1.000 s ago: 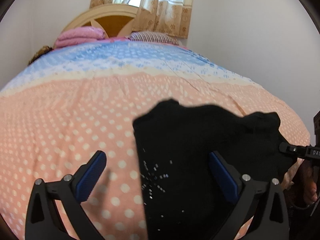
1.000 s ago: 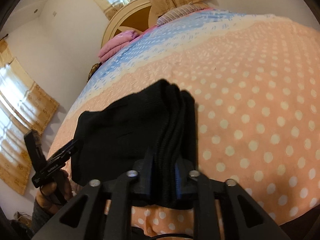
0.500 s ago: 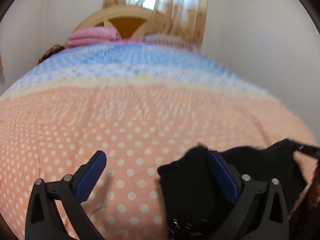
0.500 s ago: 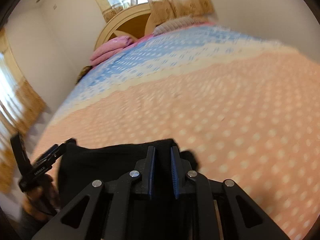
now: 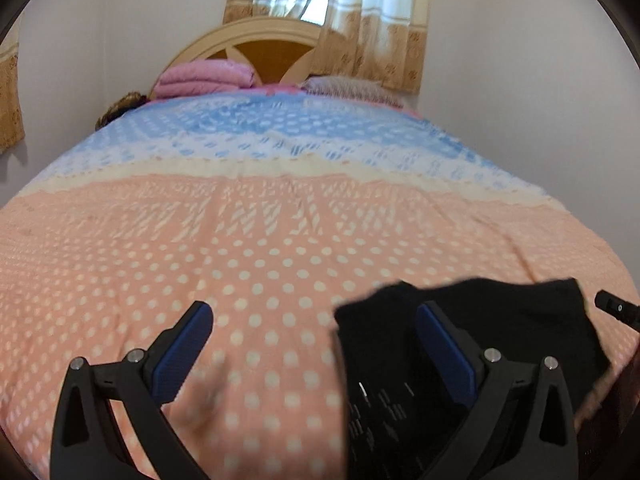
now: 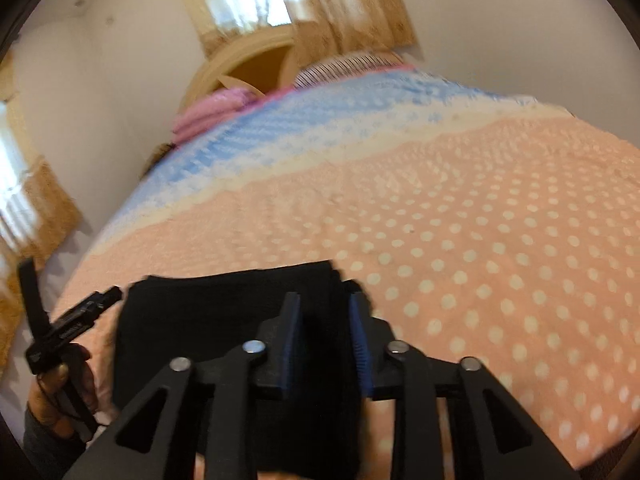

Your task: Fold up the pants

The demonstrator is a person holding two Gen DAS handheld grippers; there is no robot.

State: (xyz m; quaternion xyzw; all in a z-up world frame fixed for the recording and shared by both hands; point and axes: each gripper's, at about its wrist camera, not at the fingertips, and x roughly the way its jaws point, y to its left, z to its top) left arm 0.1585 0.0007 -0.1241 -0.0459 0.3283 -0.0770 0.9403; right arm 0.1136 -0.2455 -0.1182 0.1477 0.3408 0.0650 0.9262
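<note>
The black pants (image 5: 500, 320) lie folded into a compact bundle near the front edge of the bed. They also show in the right wrist view (image 6: 224, 312). My left gripper (image 5: 316, 344) is open and empty, with its right finger over the bundle's left part. My right gripper (image 6: 324, 332) has its jaws parted a little around the bundle's thick right edge; the pads stand close to the cloth on both sides. The left gripper's body (image 6: 60, 332) shows at the left in the right wrist view.
The bed (image 5: 240, 240) has a peach dotted cover that turns blue toward the head. A pink folded blanket (image 5: 204, 80) and a striped pillow (image 5: 352, 88) lie by the wooden headboard (image 5: 272, 48). Walls stand on both sides, and a curtained window (image 5: 332, 0) is behind.
The right gripper's jaws have parted from the tight grip on the pants' edge. The bundle has come down and toward the bed's front edge. The left gripper stayed open.
</note>
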